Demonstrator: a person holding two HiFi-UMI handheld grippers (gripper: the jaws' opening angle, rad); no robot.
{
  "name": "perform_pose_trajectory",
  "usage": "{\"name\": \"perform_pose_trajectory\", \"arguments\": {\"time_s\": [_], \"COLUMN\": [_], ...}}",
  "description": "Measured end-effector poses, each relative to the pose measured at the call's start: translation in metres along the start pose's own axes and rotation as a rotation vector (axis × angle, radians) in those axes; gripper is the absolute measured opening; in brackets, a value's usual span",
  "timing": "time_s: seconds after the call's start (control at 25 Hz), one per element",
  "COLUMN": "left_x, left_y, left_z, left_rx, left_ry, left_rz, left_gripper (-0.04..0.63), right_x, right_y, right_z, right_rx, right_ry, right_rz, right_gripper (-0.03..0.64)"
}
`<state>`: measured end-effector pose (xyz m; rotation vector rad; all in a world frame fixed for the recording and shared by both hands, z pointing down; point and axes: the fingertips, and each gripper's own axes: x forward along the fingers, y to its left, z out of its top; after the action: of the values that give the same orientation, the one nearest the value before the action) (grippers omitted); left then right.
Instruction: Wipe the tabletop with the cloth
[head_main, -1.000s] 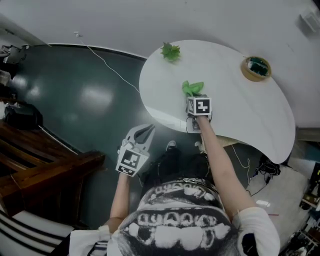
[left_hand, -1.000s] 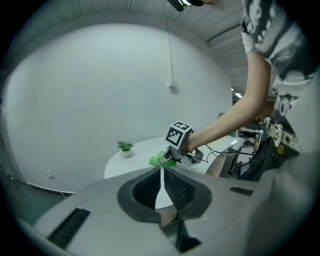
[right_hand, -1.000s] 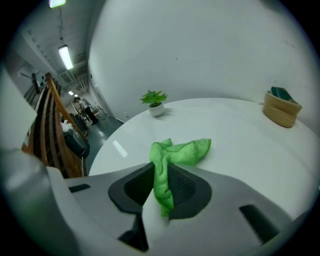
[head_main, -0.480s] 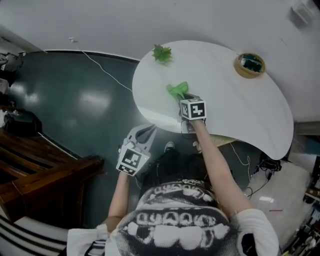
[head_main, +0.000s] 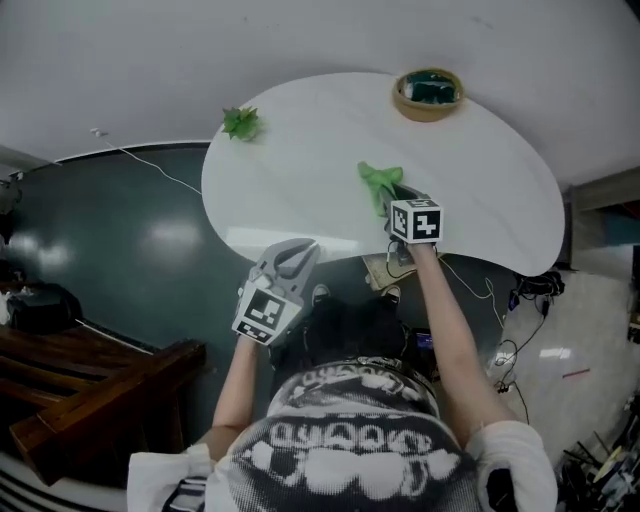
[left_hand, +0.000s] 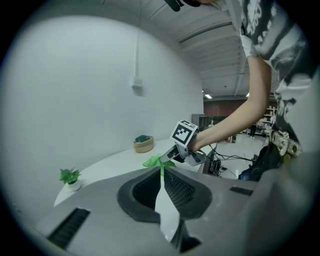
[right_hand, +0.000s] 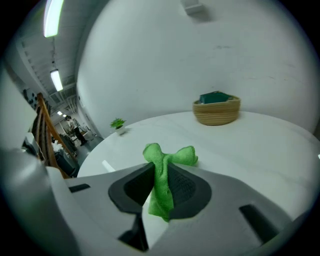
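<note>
Your right tongs (head_main: 397, 198) are clamped on the green cloth (head_main: 378, 180). The right gripper view shows the cloth (right_hand: 163, 186) pinched in a bunched fold between the 2 jaws, with 2 loose ends flopping out past the tips.

The cloth sits on the white surface (head_main: 300, 150), well short of the basket (head_main: 427, 93), about halfway from it to the near edge. The ends look to rest on the surface, but contact under the jaws can't be confirmed.

Your left tongs (head_main: 292, 260) have their jaws together with nothing between them, as the left gripper view shows (left_hand: 161, 192). They're idle off the edge farthest from the basket, over the dark floor (head_main: 130, 230).

A small plant (head_main: 241, 123) stands at the rim, far to the left of the basket.

Handling, as a judgement:
- The cloth looks soft, light and limp, probably microfibre, so it has no stiffness and will bunch and drag rather than slide flat.
- It isn't fragile and slip risk is low with this much fabric in the jaws.
- The grip is mid-fold, which leaves only the 2 small ends to wipe with.
- A hold nearer 1 edge would let more cloth trail flat.
- Press down lightly, or it will just skim.

Wiping appears under way, and most of the surface around the basket likely remains to cover.
</note>
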<state>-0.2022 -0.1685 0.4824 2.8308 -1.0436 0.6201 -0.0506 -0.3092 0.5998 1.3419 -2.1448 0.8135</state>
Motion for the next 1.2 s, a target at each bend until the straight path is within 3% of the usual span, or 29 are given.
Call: {"name": "perform_pose_trajectory", "arguments": {"time_s": [0.44,0.64,0.92,1.2], "left_x": [0.145,0.197,0.24,0.25], "left_y": [-0.136,-0.191,-0.233,-0.233], "left_z": [0.08,0.102,0.118,0.117], "left_rx": [0.068,0.09,0.102,0.102], "left_ry": [-0.056,-0.069,-0.057,-0.028], "left_rz": [-0.218,-0.292,-0.342,-0.32], "left_gripper": [0.02,0.02,0.02,0.02], "right_x": [-0.183,-0.27,-0.342,-0.33], "right_y": [-0.287,-0.39,-0.468,-0.476], "right_z": [-0.071,-0.119,-0.183,-0.217], "right_rx": [0.199,0.29,0.399,0.457], "right_ry": [-0.042,-0.038,-0.006,0.03], "right_rz": [-0.337,-0.495,-0.616,-0.596], "right_gripper": [0.08,0.08,0.08,0.08]}}
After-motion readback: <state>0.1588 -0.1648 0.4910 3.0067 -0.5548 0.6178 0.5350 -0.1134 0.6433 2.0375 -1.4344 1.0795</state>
